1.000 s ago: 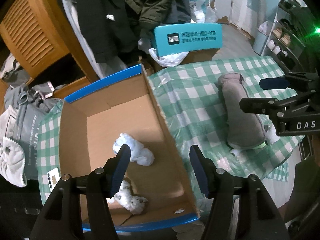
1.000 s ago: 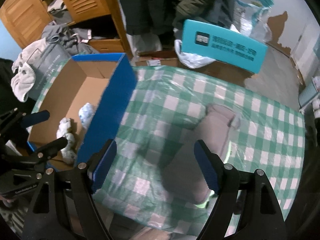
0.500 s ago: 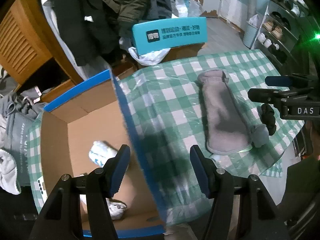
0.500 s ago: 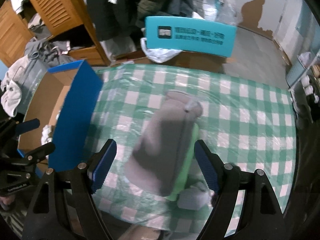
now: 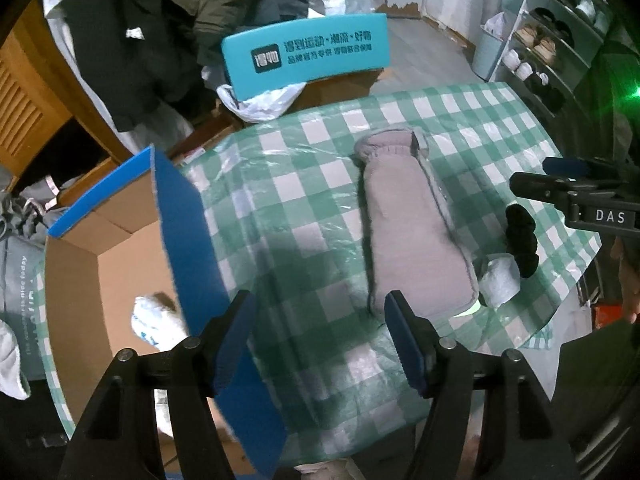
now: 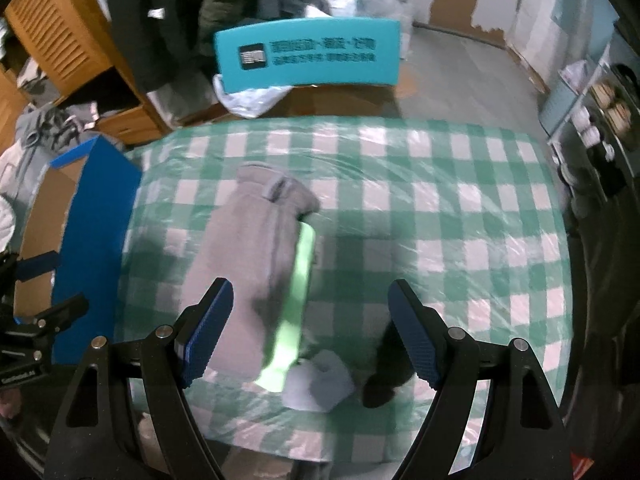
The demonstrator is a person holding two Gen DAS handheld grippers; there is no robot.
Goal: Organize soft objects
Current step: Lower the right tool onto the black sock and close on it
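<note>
The green-and-white checked table (image 5: 320, 184) now fills the space between and ahead of both pairs of jaws, where a second ago the left view looked straight down into the cardboard box (image 5: 120, 240). That box, with its blue outer wall, has slid to the left of the left gripper (image 5: 318, 338), its wall crossing under the left finger. The long grey fleece cover (image 5: 408, 232) lies flat on the cloth, now just ahead of the left gripper's right finger; in the right view it has come in ahead of and partly behind the right gripper's (image 6: 310, 334) left finger, its light-green edge showing. A white sock bundle (image 5: 154, 322) sits in the box, left of the left jaws. A pale grey roll (image 6: 318, 386) and a black soft item (image 6: 386, 368) lie between the right jaws, near the table's front edge. The left jaws have just been opening and stand released with nothing between them; the right jaws are spread wide, gripping nothing.
</note>
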